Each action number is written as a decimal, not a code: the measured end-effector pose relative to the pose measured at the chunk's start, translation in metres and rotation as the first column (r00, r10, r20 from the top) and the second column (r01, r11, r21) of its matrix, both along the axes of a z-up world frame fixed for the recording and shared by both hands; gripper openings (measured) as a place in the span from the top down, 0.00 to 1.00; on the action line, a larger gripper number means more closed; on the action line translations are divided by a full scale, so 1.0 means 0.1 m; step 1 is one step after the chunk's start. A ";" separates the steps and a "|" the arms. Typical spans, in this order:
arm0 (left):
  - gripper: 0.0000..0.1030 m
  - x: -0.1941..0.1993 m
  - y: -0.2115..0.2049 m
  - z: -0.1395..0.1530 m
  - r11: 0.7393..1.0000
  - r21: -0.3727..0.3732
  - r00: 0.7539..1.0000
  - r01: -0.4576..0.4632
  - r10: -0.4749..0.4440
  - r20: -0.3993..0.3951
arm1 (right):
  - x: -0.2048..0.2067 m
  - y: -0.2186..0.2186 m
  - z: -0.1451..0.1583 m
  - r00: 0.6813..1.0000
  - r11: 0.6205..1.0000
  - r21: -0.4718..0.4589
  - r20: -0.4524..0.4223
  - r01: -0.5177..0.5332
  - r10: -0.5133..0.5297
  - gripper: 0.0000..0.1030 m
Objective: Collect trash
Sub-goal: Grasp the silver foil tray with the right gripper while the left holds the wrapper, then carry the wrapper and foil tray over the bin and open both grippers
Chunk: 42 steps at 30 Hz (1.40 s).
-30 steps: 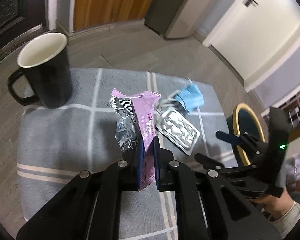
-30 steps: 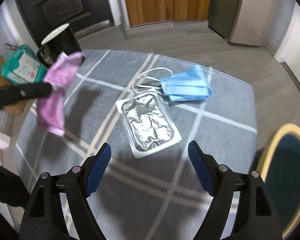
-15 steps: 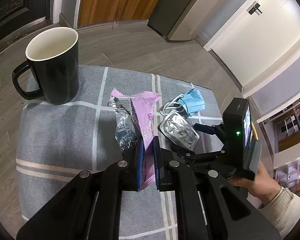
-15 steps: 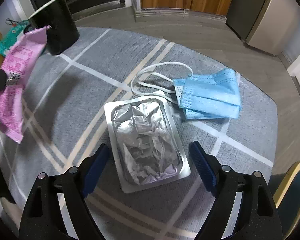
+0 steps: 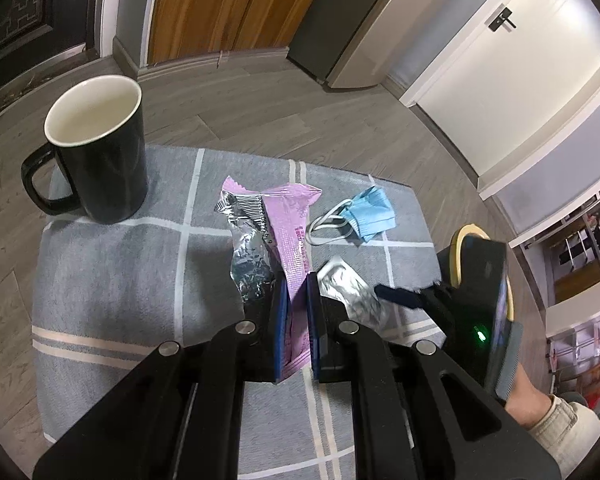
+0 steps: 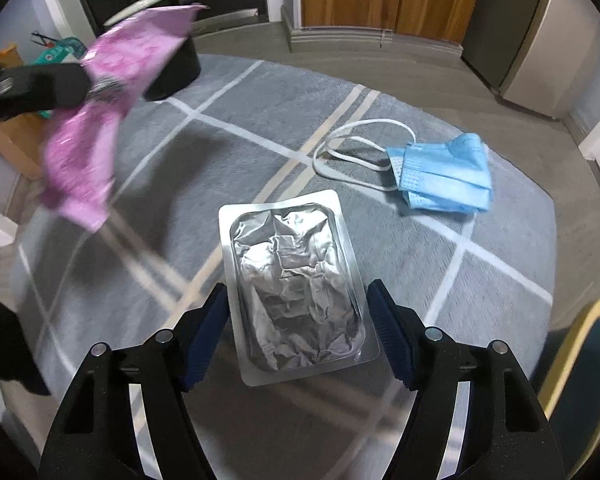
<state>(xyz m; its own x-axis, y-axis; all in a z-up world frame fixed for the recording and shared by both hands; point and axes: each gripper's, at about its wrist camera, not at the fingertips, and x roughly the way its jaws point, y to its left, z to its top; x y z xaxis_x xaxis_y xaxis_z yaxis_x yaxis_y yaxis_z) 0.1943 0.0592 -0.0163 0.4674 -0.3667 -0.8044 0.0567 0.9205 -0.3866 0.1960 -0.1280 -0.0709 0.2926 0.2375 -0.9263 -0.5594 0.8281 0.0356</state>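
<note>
Left gripper (image 5: 298, 320) clenched on pink wrapper (image 5: 290, 236), barcode digits perhaps legible, blurred. Right gripper (image 6: 298, 336) released, just been narrowing, straddling foil tray (image 6: 294, 280) near blue mask (image 6: 446, 178).

The pink wrapper (image 5: 290, 236), crumpled, silver inside, with a barcode, stands upright clear of the cloth, pinched near its lower end. The foil tray (image 6: 296, 284) lies flat, its film crinkled, apparently sealed. At its 1 o'clock, apart from it, lies the folded blue mask (image 6: 444, 178), white ear loops trailing toward 9 o'clock.
</note>
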 end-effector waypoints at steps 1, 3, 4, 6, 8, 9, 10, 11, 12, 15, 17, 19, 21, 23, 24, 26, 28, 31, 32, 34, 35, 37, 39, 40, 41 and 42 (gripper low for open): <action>0.92 0.00 -0.01 0.01 1.000 0.000 1.000 0.002 -0.002 0.003 | -0.05 -0.02 0.05 1.000 1.000 0.003 0.006 0.002 -0.002 0.31; 0.92 -0.01 -0.05 0.04 1.000 -0.001 1.000 0.007 -0.007 0.009 | -0.15 -0.09 0.17 1.000 1.000 0.016 0.015 0.008 -0.009 0.31; 0.92 -0.01 -0.07 0.05 1.000 -0.001 1.000 0.011 -0.011 0.013 | -0.18 -0.12 0.22 1.000 1.000 0.020 0.021 0.014 -0.014 0.31; 0.92 -0.01 -0.10 0.08 1.000 -0.002 1.000 0.017 -0.017 0.019 | -0.24 -0.21 0.32 0.999 0.999 0.036 0.031 0.033 -0.034 0.31; 0.92 -0.02 -0.14 0.11 1.000 -0.004 0.999 0.023 -0.023 0.027 | -0.32 -0.34 0.45 0.997 0.996 0.060 0.042 0.065 -0.068 0.31; 0.92 -0.03 -0.16 0.12 1.000 -0.003 0.999 0.026 -0.026 0.030 | -0.34 -0.39 0.49 0.996 0.995 0.067 0.046 0.076 -0.079 0.31; 0.92 -0.03 -0.18 0.13 1.000 -0.003 0.999 0.030 -0.029 0.033 | -0.37 -0.47 0.54 0.994 0.993 0.076 0.052 0.093 -0.097 0.31; 0.92 -0.03 -0.20 0.14 0.999 -0.003 0.999 0.032 -0.032 0.035 | -0.41 -0.56 0.59 0.992 0.990 0.084 0.056 0.112 -0.117 0.31; 0.92 -0.04 -0.23 0.16 0.999 -0.003 0.999 0.037 -0.037 0.038 | -0.43 -0.61 0.62 0.990 0.988 0.089 0.059 0.126 -0.131 0.31; 0.92 -0.04 -0.31 0.17 0.999 -0.008 0.998 0.050 -0.050 0.040 | -0.49 -0.82 0.74 0.981 0.979 0.109 0.074 0.173 -0.182 0.31; 0.92 -0.04 -0.38 0.18 0.998 -0.007 0.997 0.062 -0.061 0.042 | -0.54 -0.95 0.83 0.972 0.971 0.127 0.091 0.204 -0.217 0.31; 0.92 -0.04 -0.46 0.18 0.997 -0.005 0.996 0.074 -0.074 0.044 | -0.59 -1.06 0.89 0.966 0.965 0.141 0.103 0.222 -0.237 0.31; 0.92 -0.04 -0.54 0.19 0.996 -0.001 0.995 0.088 -0.088 0.045 | -0.63 -1.15 0.94 0.959 0.958 0.152 0.115 0.242 -0.260 0.31; 0.92 -0.04 -0.63 0.19 0.995 0.002 0.994 0.102 -0.102 0.043 | -0.66 -1.26 0.97 0.951 0.951 0.164 0.120 0.263 -0.283 0.31; 0.92 -0.03 -0.67 0.18 0.994 0.002 0.993 0.107 -0.107 0.041 | -0.67 -1.30 0.99 0.949 0.948 0.169 0.121 0.271 -0.293 0.31; 0.92 -0.04 -0.73 0.17 0.993 0.002 0.993 0.115 -0.115 0.038 | -0.68 -1.37 1.00 0.943 0.942 0.176 0.126 0.285 -0.309 0.31; 0.92 -0.03 -0.78 0.17 0.992 0.001 0.992 0.122 -0.122 0.035 | -0.70 -1.43 1.02 0.938 0.938 0.179 0.132 0.296 -0.321 0.31; 0.92 -0.03 -0.91 0.17 0.990 -0.003 0.989 0.142 -0.142 0.034 | -0.72 -1.55 1.03 0.928 0.929 0.186 0.137 0.321 -0.348 0.31; 0.92 -0.03 -0.97 0.17 0.988 -0.004 0.988 0.152 -0.152 0.034 | -0.73 -1.60 1.03 0.924 0.925 0.188 0.138 0.329 -0.357 0.31; 0.92 -0.03 -1.07 0.17 0.985 -0.007 0.985 0.171 -0.171 0.033 | -0.74 -1.70 1.03 0.912 0.914 0.194 0.138 0.357 -0.385 0.31; 0.92 -0.03 -1.12 0.17 0.984 -0.008 0.983 0.179 -0.179 0.032 | -0.74 -1.76 1.04 0.907 0.908 0.196 0.137 0.370 -0.399 0.31; 0.92 -0.03 -1.25 0.16 0.979 -0.014 0.978 0.205 -0.204 0.031 | -0.75 -1.88 1.05 0.891 0.892 0.203 0.136 0.404 -0.434 0.31; 0.92 -0.03 -1.36 0.15 0.974 -0.021 0.974 0.226 -0.225 0.031 | -0.77 -2.00 1.06 0.875 0.877 0.210 0.136 0.432 -0.464 0.31; 0.92 -0.03 -1.43 0.15 0.971 -0.024 0.971 0.238 -0.237 0.031 | -0.78 -2.04 1.07 0.868 0.870 0.213 0.137 0.445 -0.477 0.31; 0.92 -0.03 -1.49 0.15 0.968 -0.028 0.968 0.249 -0.249 0.031 | -0.80 -2.11 1.08 0.858 0.860 0.218 0.136 0.462 -0.495 0.31; 0.92 -0.03 -1.55 0.15 0.965 -0.031 0.966 0.259 -0.258 0.031 | -0.81 -2.17 1.09 0.850 0.852 0.221 0.136 0.474 -0.508 0.31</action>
<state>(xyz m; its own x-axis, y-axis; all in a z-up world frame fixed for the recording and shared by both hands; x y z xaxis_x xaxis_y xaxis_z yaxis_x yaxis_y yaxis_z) 0.1911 -0.0959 -0.0016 0.3740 -0.5049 -0.7779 0.3012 0.8595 -0.4131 0.1154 -0.3445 0.0378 0.5731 0.1679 -0.8021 -0.0914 0.9858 0.1410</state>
